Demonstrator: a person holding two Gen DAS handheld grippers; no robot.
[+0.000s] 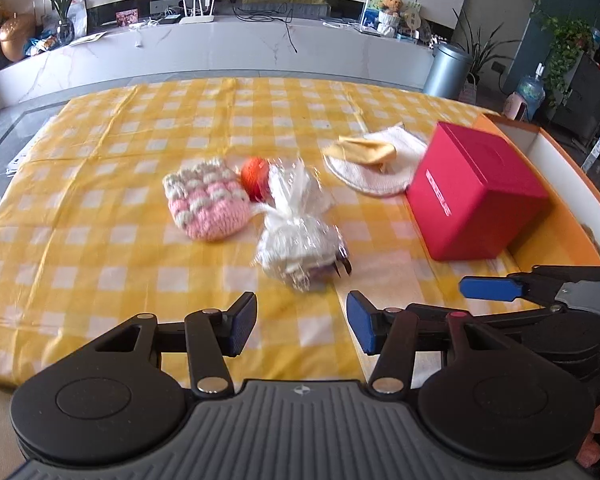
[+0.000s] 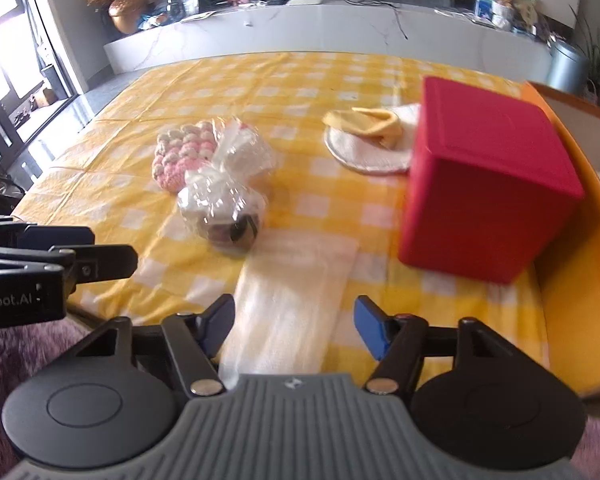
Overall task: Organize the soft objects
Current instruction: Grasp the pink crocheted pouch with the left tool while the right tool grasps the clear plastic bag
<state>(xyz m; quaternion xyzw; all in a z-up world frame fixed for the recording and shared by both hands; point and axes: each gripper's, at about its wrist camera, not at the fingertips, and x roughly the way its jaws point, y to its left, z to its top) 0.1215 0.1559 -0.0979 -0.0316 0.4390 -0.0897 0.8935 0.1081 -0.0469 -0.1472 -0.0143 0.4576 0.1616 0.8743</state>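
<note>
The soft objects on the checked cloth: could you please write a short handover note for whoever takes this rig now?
Left hand-held gripper: open, empty, above the cloth near the wrapped bundle.
Right hand-held gripper: open, empty, over the folded white towel.
On the table: pink knitted piece, orange ball behind it, round cloth with yellow fabric, red box, orange bin at the right edge.
Done: nothing gripped, nothing visibly in the bin.
Left: all the soft items.

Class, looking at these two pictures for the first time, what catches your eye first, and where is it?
The red box stands out, sitting at the right on the yellow checked tablecloth. Left of it, mid-table, lie a pink-and-white knitted piece and a cellophane-wrapped bundle.
</note>
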